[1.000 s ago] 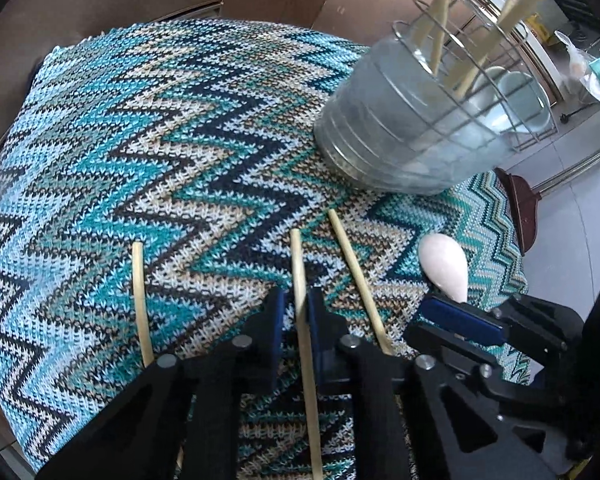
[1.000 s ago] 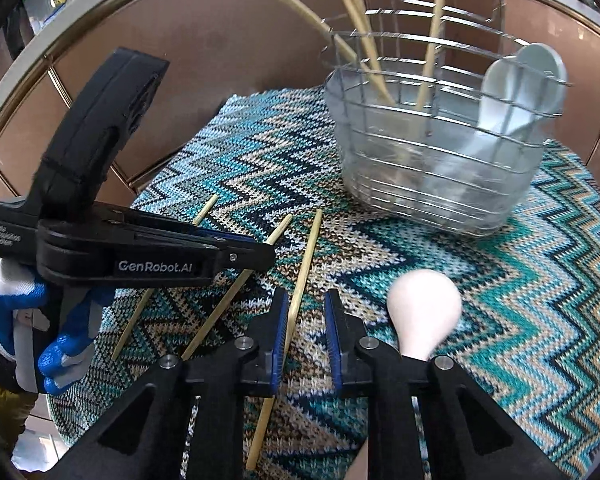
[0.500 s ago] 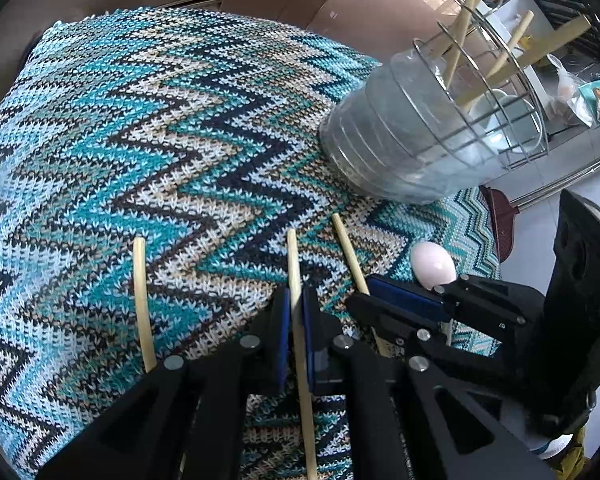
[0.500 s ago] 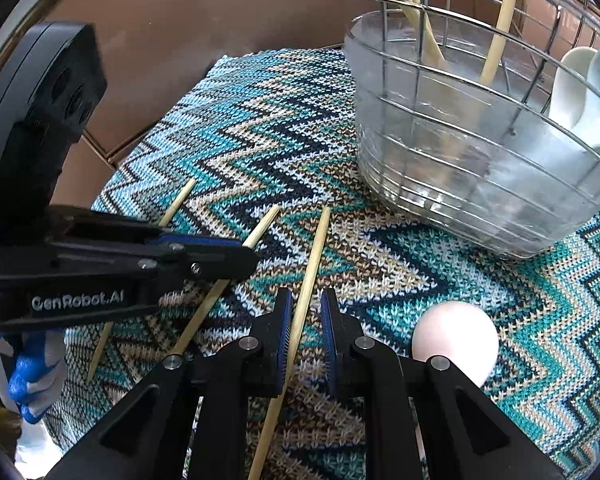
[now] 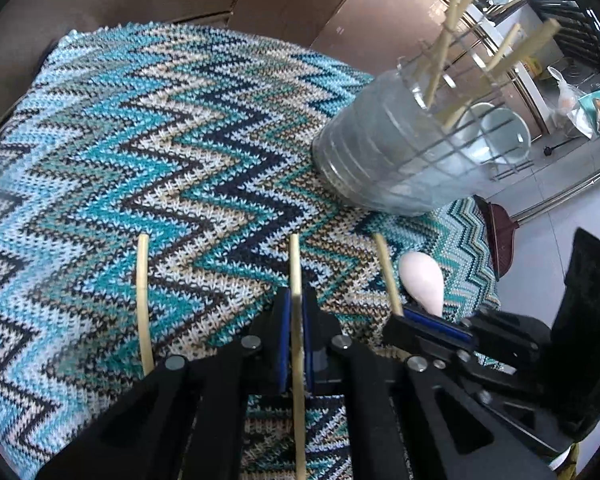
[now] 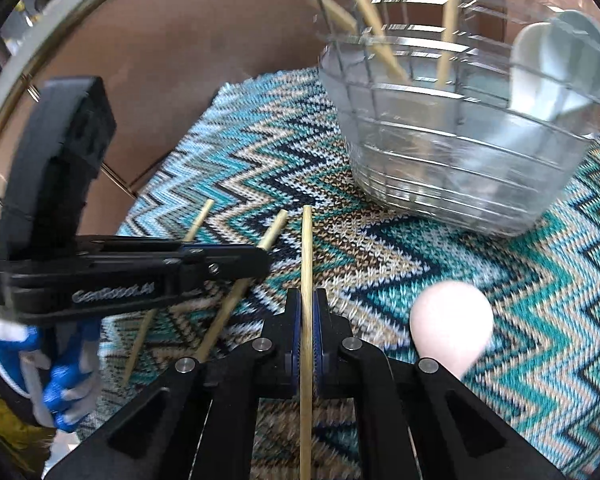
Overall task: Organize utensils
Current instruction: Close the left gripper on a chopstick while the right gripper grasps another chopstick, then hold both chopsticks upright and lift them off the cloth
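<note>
Left tongs point(image 5: 296, 332): pads closed onto the middle chopstick point(image 5: 295, 264), which runs straight down the gap between the blue pads. Grip sits partway along the shaft, not at the tip, likely so the stick stays balanced when it comes off the cloth.

Right tongs point(image 6: 307, 332): jaws have just been closing, and the pads now pinch the chopstick point(image 6: 307, 248) nearest the wire utensil basket point(image 6: 452, 168). Same mid-shaft hold, stick in line with the fingers.

One stick per side looks like a paired pickup, both bound for the basket.

Relative to the basket:
- both gripped sticks lie on the zigzag knit cloth point(image 5: 148, 148) just in front of it, tips pointing roughly toward it
- third chopstick point(image 5: 142, 300) lies farthest from it, loose, parallel to the others
- pale pink spoon point(image 6: 452, 324) rests on the cloth in front of the basket, beside the right tongs, untouched
- inside it: several upright chopsticks at one side, pale spoons at the other, so sorted by type

Bench under the cloth is not visible.
</note>
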